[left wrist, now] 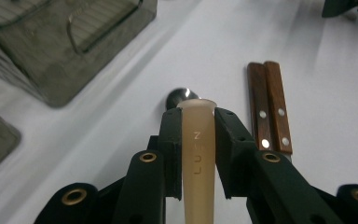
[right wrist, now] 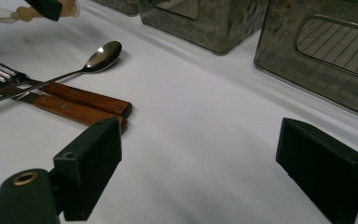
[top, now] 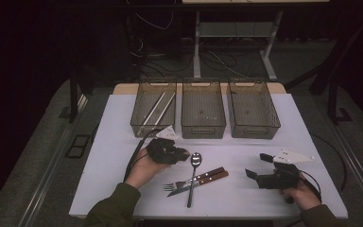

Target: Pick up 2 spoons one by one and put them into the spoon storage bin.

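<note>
One pale plastic spoon (left wrist: 198,154) sits clamped in your left tool (top: 168,150), held above the bench (top: 123,142) near the smoky slotted bins (top: 203,109) (the left one already holds chopsticks (top: 157,109)). Steel spoon (top: 194,171), wood-handled fork (top: 189,181) and knife (top: 203,182) remain; your right tool (top: 261,166) gapes wide, empty.

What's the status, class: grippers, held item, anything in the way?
Left gripper shut on beige handle. Right gripper open, empty. Metal spoon, fork and knife lie between them. Bins beyond.
</note>
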`<state>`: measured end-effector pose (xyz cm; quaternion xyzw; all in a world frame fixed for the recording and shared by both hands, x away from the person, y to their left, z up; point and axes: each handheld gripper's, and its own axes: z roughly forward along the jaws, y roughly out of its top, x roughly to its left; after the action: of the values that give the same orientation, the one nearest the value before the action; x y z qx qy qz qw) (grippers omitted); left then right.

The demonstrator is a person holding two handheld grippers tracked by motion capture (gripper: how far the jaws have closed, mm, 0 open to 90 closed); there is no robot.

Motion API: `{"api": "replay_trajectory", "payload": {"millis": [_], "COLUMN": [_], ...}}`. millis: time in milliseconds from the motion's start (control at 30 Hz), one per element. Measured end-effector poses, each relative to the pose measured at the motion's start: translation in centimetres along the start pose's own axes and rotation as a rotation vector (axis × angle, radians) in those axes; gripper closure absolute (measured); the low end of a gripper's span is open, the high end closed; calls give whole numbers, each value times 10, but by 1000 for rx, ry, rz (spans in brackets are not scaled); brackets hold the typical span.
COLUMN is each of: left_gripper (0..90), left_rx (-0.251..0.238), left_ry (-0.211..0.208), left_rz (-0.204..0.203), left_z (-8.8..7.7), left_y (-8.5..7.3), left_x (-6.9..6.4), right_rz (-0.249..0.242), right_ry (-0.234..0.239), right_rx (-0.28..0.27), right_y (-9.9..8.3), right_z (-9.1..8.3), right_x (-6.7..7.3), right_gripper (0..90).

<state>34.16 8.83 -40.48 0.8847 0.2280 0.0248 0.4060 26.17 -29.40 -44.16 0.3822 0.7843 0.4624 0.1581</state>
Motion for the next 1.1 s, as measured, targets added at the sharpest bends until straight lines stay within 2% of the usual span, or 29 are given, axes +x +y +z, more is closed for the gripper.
{"api": "replay_trajectory", "payload": {"millis": [367, 633, 867, 1100], "left_gripper": [729, 729, 729, 729], "left_rx": [-35, -50, -70, -77], "left_ry": [12, 10, 5, 5], "left_rz": [21, 16, 10, 28], "left_z": [-3, 0, -1, 0], "left_y": [21, 34, 47, 64], "left_x": [7, 13, 18, 25], "right_rz": [15, 24, 15, 9], "right_ry": [-2, -5, -4, 0], "right_rx": [7, 2, -3, 4], "right_y": [-1, -1, -1, -1], "right_z": [2, 1, 0, 1], "right_x": [1, 1, 0, 1], "right_gripper": [144, 144, 144, 144]}}
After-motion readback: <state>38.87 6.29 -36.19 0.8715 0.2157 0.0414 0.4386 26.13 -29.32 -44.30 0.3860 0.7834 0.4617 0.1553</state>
